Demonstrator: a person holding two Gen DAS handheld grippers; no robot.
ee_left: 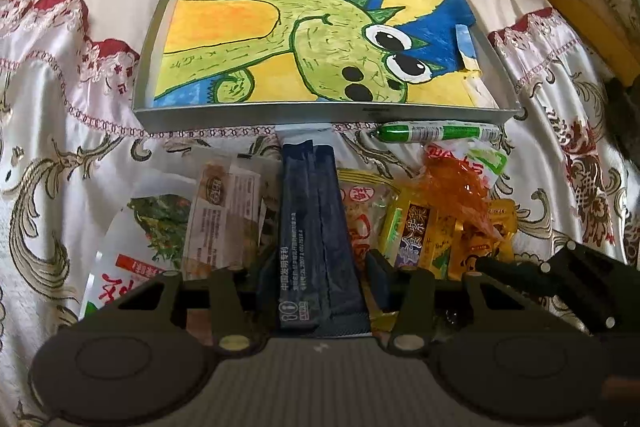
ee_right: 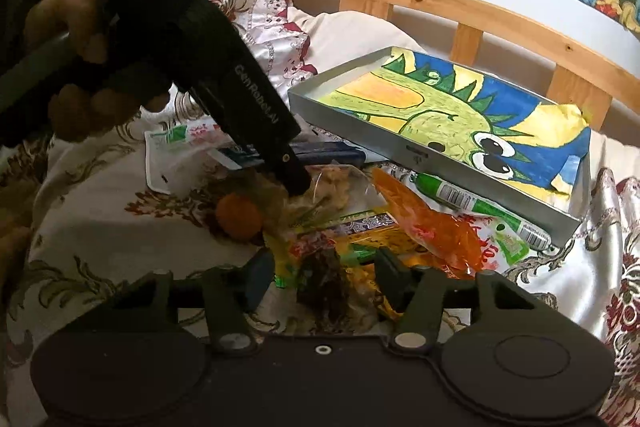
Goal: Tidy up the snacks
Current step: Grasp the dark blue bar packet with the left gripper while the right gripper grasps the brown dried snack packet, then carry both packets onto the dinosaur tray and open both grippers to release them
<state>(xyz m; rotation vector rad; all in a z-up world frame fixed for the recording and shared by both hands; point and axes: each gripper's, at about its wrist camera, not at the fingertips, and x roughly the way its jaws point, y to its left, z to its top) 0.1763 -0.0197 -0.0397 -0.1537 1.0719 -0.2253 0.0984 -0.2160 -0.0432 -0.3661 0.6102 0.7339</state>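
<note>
Left gripper clamps a dark blue packet amid the snack pile on the bedspread, right gripper straddles a dark wrapped snack with pads not clearly pressing, both just before the dinosaur-lined metal tray.

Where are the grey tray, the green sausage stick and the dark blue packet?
grey tray [ee_left: 256, 115]: left wrist view, its near wall.
green sausage stick [ee_left: 440, 132]: left wrist view, mid-length.
dark blue packet [ee_left: 312, 227]: left wrist view, its middle, between the fingers.
</note>
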